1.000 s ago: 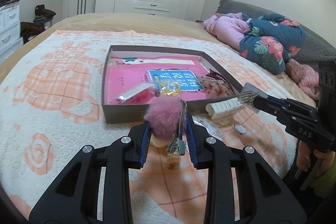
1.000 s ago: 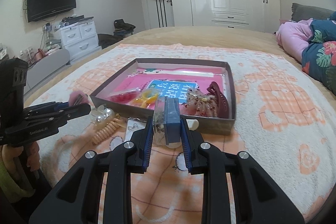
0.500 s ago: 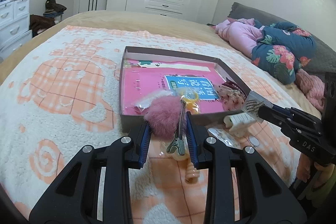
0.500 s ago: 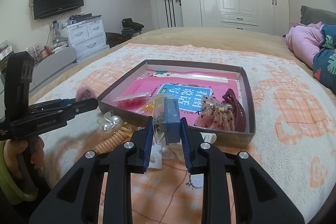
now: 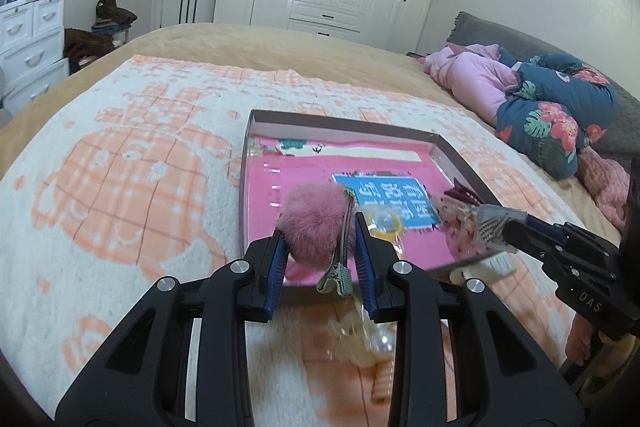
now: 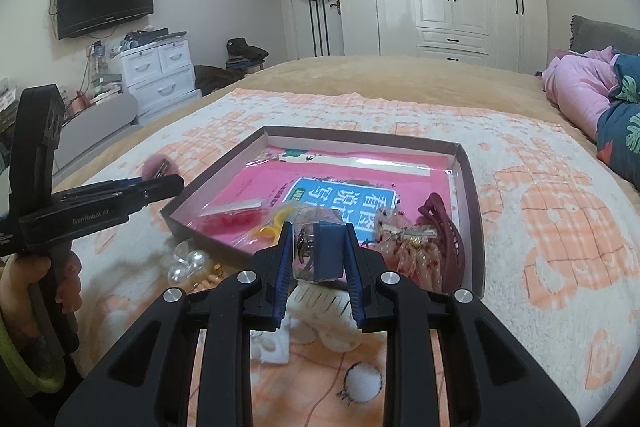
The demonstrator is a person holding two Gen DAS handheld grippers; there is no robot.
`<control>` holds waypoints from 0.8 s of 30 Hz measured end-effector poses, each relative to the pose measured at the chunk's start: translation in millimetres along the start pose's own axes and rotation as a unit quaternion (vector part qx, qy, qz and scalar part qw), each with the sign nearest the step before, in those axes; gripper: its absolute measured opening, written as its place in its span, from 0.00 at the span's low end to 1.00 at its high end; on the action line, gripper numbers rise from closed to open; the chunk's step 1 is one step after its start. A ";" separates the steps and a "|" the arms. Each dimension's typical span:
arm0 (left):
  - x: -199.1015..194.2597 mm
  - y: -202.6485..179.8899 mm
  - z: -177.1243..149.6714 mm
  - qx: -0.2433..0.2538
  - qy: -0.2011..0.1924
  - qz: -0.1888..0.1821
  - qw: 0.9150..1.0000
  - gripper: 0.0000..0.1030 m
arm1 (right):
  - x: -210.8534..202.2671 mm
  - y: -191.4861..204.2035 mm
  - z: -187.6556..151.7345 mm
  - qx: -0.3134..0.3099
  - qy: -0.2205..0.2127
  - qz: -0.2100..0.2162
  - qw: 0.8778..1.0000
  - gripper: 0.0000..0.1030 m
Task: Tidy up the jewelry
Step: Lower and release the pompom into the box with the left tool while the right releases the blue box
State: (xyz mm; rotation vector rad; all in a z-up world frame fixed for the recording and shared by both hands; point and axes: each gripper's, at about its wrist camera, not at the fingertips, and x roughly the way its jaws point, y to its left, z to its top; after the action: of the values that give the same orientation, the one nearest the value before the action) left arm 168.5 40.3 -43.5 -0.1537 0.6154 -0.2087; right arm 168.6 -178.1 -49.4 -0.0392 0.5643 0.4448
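My left gripper (image 5: 320, 231) is shut on a pink pompom hair clip (image 5: 314, 221) and holds it over the near edge of the shallow brown box (image 5: 340, 125). My right gripper (image 6: 318, 247) is shut on a small clear packet with a blue card (image 6: 320, 247), held above the box's near wall (image 6: 478, 211). The box holds a pink book (image 6: 320, 179), a maroon claw clip (image 6: 444, 227), a beaded piece (image 6: 404, 251), a red packet (image 6: 232, 217) and a yellow item (image 6: 274, 225).
On the orange-and-white blanket (image 6: 540, 227) in front of the box lie clear beads (image 6: 188, 261), a peach coil hair tie (image 6: 204, 281) and a white comb clip (image 6: 324, 305). Pink and floral clothing (image 5: 540, 103) lies at the right. A white drawer unit (image 6: 160, 75) stands left.
Both grippers have risen and moved forward toward the box with their items still held. The pompom clip now hangs over the box's near edge.
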 end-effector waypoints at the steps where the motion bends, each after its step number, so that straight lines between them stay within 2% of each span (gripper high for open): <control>1: 1.6 -0.3 1.4 0.000 0.000 0.000 1.000 0.22 | 2.5 -1.2 1.4 0.000 0.001 -0.001 1.000 0.23; 24: 56.6 14.4 26.4 -0.003 0.036 0.007 0.999 0.23 | 57.1 -10.4 17.2 0.009 0.031 -0.023 0.999 0.23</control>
State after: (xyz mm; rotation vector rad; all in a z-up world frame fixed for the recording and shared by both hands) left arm 231.2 42.8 -56.6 -0.1492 0.6880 -0.1995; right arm 224.7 -162.1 -65.7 -0.0492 0.6271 0.3957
